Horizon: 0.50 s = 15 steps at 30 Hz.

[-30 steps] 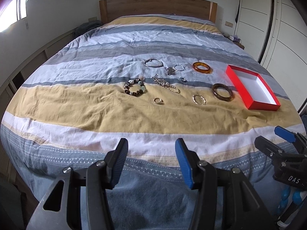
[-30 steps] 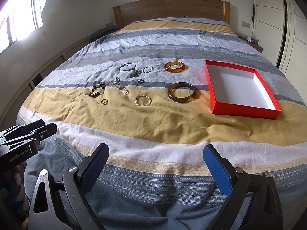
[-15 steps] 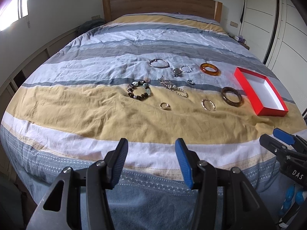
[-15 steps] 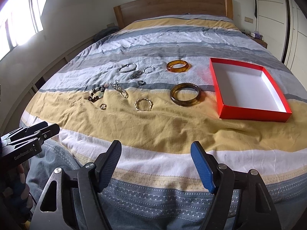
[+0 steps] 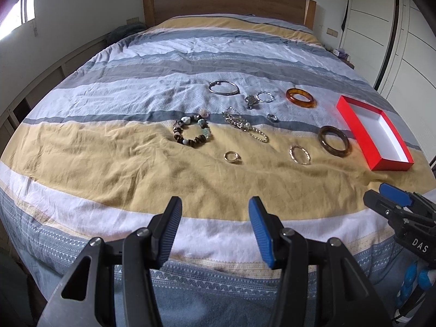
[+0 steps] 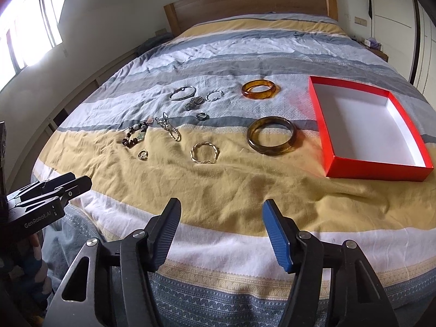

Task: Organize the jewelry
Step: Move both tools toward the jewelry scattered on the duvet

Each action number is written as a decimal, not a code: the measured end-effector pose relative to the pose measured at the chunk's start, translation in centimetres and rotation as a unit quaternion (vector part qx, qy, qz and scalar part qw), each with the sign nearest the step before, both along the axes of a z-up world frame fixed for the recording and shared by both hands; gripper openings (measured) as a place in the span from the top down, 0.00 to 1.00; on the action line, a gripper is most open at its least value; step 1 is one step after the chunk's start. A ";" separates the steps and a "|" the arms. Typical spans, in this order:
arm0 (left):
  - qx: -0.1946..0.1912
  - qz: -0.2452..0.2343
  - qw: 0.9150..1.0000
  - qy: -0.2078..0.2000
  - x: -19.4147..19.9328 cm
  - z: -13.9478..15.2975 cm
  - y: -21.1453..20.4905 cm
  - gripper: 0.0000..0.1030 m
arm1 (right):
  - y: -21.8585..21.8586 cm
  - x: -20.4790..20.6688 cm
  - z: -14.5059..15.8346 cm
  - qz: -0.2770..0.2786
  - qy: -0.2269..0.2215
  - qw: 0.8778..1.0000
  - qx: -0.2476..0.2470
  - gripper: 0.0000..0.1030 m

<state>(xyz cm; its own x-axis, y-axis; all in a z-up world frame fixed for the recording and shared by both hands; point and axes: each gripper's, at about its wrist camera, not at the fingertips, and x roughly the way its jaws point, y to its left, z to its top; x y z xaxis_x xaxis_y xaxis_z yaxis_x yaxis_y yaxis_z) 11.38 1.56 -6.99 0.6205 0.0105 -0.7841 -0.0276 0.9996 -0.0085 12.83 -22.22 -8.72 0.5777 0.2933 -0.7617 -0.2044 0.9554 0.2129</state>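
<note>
Several pieces of jewelry lie spread on the striped bedspread. A dark brown bangle (image 6: 271, 135) (image 5: 334, 141) lies next to an empty red box (image 6: 366, 173) (image 5: 392, 165). An amber bangle (image 6: 259, 89), a twisted gold bracelet (image 6: 204, 152), a beaded bracelet (image 5: 192, 134), a chain (image 5: 245, 125), a silver bangle (image 5: 224, 87) and small rings (image 5: 232, 157) lie to its left. My left gripper (image 5: 214, 211) is open and empty above the bed's near edge. My right gripper (image 6: 221, 216) is open and empty, near the gold bracelet.
The bed (image 5: 109, 163) fills both views, with a wooden headboard (image 5: 229, 4) at the far end. White wardrobe doors (image 5: 381, 27) stand on the right and a window (image 6: 24, 35) on the left. A nightstand (image 6: 373, 46) sits at the far right.
Both grippers have moved forward over the bed toward the jewelry. The right gripper's jaws have narrowed somewhat but stay open.
</note>
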 end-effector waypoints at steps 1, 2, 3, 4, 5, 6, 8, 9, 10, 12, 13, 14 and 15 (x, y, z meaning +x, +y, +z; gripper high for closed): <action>0.000 0.000 1.000 0.001 0.2 -0.1 0.0 0.53 | 0.0 0.2 -0.1 0.000 0.001 1.000 0.001 0.41; 0.000 0.000 1.000 0.002 0.5 -0.2 0.0 0.53 | -0.1 0.4 -0.2 0.001 0.003 1.000 0.003 0.42; -0.001 0.000 1.000 0.004 0.7 -0.3 -0.1 0.53 | 0.0 0.6 -0.3 0.001 0.004 1.000 0.004 0.43; -0.002 -0.001 1.000 0.005 0.9 -0.5 0.0 0.53 | 0.0 0.8 -0.4 0.002 0.006 1.000 0.005 0.45; -0.002 -0.001 1.000 0.006 1.1 -0.6 -0.1 0.53 | 0.0 1.0 -0.6 0.003 0.008 1.000 0.006 0.46; -0.001 -0.001 1.000 0.008 1.3 -0.8 -0.1 0.53 | 0.1 1.2 -0.7 0.005 0.009 1.000 0.007 0.46; -0.003 -0.001 1.000 0.011 1.8 -1.1 -0.2 0.53 | 0.2 1.6 -0.9 0.007 0.012 1.000 0.008 0.46; -0.003 -0.001 1.000 0.011 1.9 -1.2 -0.2 0.53 | 0.2 1.8 -1.0 0.008 0.013 1.000 0.009 0.47; -0.004 -0.001 1.000 0.012 2.1 -1.3 -0.2 0.53 | 0.3 1.9 -1.1 0.009 0.013 1.000 0.009 0.47; -0.005 0.000 1.000 0.013 2.5 -1.5 -0.1 0.53 | 0.3 2.3 -1.2 0.010 0.013 1.000 0.008 0.47; -0.006 0.000 1.000 0.014 2.7 -1.6 -0.1 0.53 | 0.2 2.5 -1.2 0.011 0.013 1.000 0.008 0.48; -0.007 0.000 1.000 0.015 2.9 -1.7 -0.1 0.53 | 0.2 2.7 -1.3 0.011 0.013 1.000 0.008 0.48; -0.008 0.001 1.000 0.015 3.0 -1.8 -0.1 0.53 | 0.2 2.8 -1.4 0.011 0.014 1.000 0.008 0.49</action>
<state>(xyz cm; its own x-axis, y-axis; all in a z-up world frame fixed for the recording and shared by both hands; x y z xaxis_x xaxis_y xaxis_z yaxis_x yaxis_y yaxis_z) 14.43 1.47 -8.82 0.5965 -0.0013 -0.8026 -0.0291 0.9993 -0.0232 15.65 -22.03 -10.09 0.5491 0.3192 -0.7724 -0.2199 0.9468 0.2349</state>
